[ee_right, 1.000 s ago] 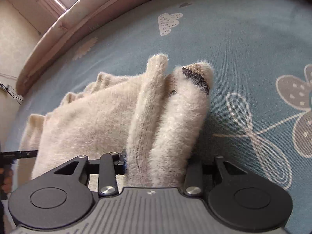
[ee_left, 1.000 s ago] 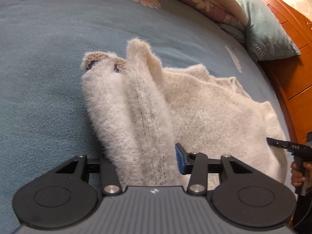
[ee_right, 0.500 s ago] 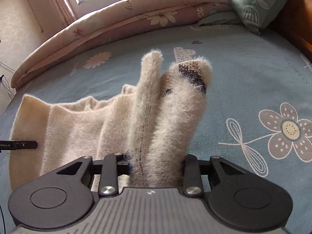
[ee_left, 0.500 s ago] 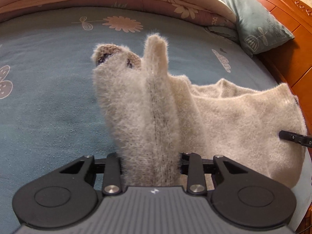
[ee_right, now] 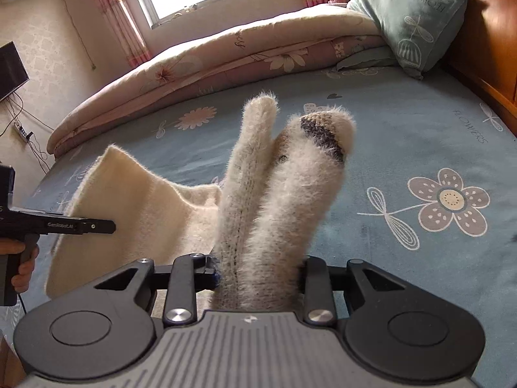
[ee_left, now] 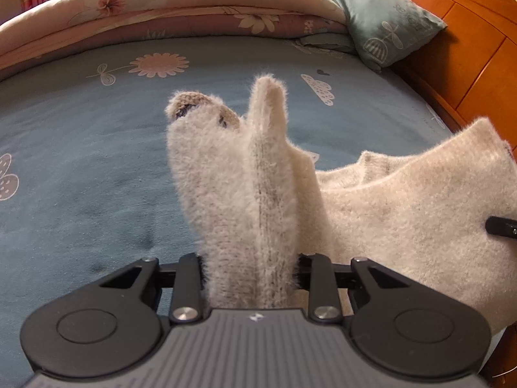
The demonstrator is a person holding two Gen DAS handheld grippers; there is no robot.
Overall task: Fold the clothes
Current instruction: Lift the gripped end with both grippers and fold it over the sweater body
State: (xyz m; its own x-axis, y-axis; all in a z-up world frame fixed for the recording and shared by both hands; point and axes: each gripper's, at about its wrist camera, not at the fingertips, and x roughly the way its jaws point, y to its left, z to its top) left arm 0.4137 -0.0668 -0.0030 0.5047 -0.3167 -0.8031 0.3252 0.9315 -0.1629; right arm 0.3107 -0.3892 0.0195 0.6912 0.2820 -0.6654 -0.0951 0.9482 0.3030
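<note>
Left gripper had its jaws clamped on a bunched wad of the fuzzy cream sweater; they'd just been closing, knit packed between them. Fabric was long-piled, soft, w/ a ribbed seam running up the middle and a brown-grey knit cuff at the top. The wad stood up in two rounded lobes, and the rest draped right, lifted off the blue flower-print bed sheet. Pads were buried in fluff, hard to make out. Folded quilt, teal pillow and orange wood headboard sat behind. Right gripper likewise gripped sweater, jaws just closing too; its left pad partly showed, right one hidden. A hand was cut off at the frame's left edge. Vs. a sec ago: garment hung higher, more of the room in view.
</note>
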